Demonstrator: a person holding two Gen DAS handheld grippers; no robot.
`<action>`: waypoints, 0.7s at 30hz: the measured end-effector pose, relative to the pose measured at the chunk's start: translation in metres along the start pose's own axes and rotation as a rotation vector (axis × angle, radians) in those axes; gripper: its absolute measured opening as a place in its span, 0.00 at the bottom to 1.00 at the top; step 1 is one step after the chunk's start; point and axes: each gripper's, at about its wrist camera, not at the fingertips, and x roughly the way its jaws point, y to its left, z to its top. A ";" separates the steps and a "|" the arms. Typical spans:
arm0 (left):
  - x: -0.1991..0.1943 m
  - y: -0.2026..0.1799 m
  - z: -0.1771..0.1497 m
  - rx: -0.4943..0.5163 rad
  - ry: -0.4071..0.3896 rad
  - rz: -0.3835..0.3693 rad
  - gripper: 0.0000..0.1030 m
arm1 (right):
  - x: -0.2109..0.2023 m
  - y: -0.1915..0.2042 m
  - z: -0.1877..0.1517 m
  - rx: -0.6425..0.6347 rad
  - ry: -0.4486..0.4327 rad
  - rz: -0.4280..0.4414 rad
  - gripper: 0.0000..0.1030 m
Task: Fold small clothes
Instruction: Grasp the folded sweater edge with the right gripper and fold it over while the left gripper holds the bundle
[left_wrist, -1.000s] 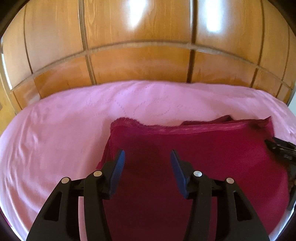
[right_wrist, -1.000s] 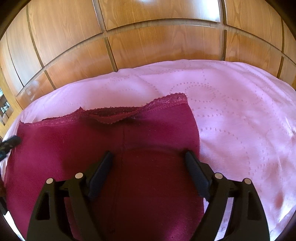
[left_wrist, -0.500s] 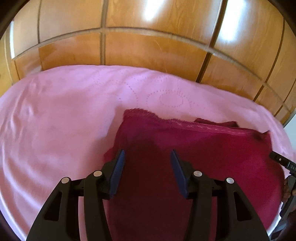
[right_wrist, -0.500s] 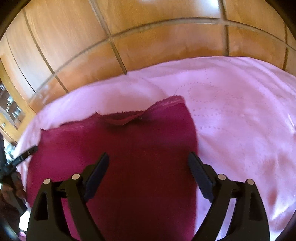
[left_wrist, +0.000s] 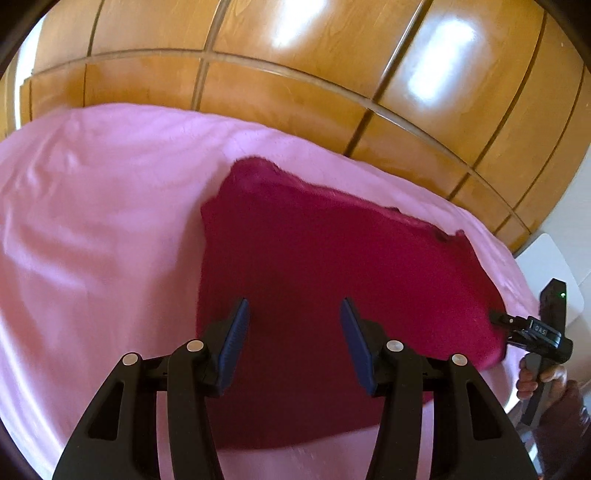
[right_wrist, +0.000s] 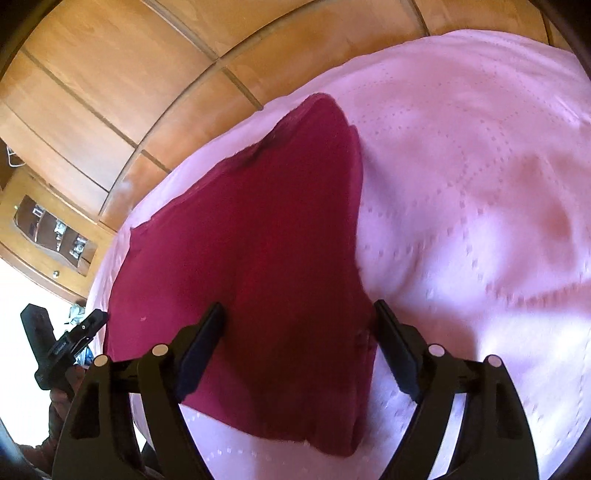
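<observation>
A dark red garment (left_wrist: 332, 280) lies flat on the pink bedspread (left_wrist: 92, 240). My left gripper (left_wrist: 293, 328) hovers open over the garment's near left part, with nothing between its blue pads. At the garment's right edge the other gripper (left_wrist: 532, 332) shows, held by a hand (left_wrist: 535, 380). In the right wrist view the garment (right_wrist: 258, 240) runs away to the upper left. My right gripper (right_wrist: 299, 328) spans its near right edge; its jaws stand wide and are closing, the pads pressing on nothing. The left gripper (right_wrist: 70, 339) appears at the left edge.
Glossy wooden wardrobe panels (left_wrist: 295, 92) rise behind the bed. A white object (left_wrist: 546, 266) stands past the bed's right corner. A wooden cabinet with a glass window (right_wrist: 55, 236) sits at the left. Pink bedspread (right_wrist: 480, 184) stretches to either side of the garment.
Both grippers have drawn back and rolled, so the garment sits tilted in each view and its near hem now shows. The garment itself has stayed flat on the bed.
</observation>
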 end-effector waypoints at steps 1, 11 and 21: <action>-0.001 0.000 -0.004 -0.009 0.004 -0.010 0.49 | 0.000 0.002 -0.001 -0.006 0.004 -0.003 0.76; -0.004 0.012 -0.014 -0.051 0.034 -0.062 0.49 | -0.013 0.061 0.009 -0.102 -0.017 0.013 0.22; 0.000 0.028 -0.012 -0.060 0.101 -0.214 0.49 | -0.012 0.213 0.026 -0.388 -0.063 0.061 0.19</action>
